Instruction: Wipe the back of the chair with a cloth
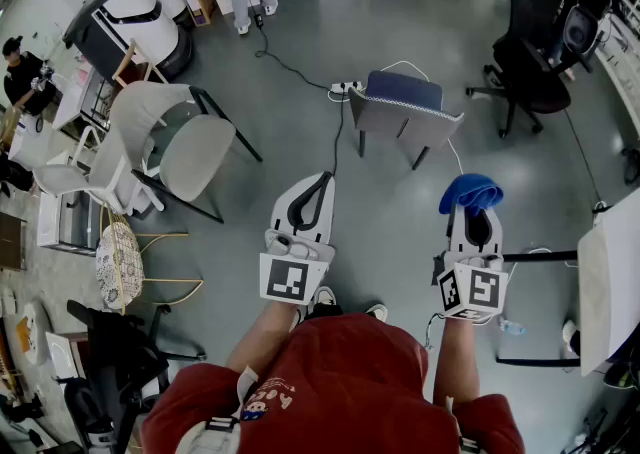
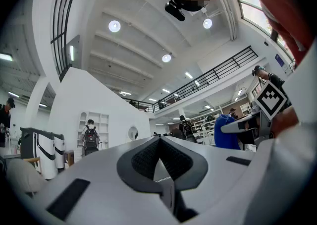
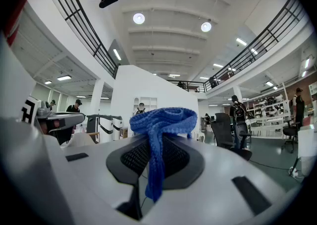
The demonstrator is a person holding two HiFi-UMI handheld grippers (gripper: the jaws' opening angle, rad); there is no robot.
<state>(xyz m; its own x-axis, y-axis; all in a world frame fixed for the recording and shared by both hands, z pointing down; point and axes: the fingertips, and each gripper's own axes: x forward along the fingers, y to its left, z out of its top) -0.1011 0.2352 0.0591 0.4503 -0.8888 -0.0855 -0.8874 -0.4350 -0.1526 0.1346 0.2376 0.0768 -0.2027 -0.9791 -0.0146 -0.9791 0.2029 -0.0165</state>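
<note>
The right hand-held gripper (image 1: 471,210) has its jaws clamped on a blue knitted cloth (image 1: 470,192). The cloth bunches over the jaw tips at the 12 o'clock end, and in the right gripper view one strand hangs down through the slit between them. The left hand-held gripper (image 1: 323,180) has its jaws pressed together with nothing between them. The chair (image 1: 405,107), grey with a blue padded part, stands on the grey floor (image 1: 300,92) ahead of the person. It sits at about 11 o'clock from the cloth and 1 o'clock from the left hand-held gripper, well apart from both. From this steep angle the blue part looks like the chair's back, though that is not certain. The cloth is not touching the chair.
</note>
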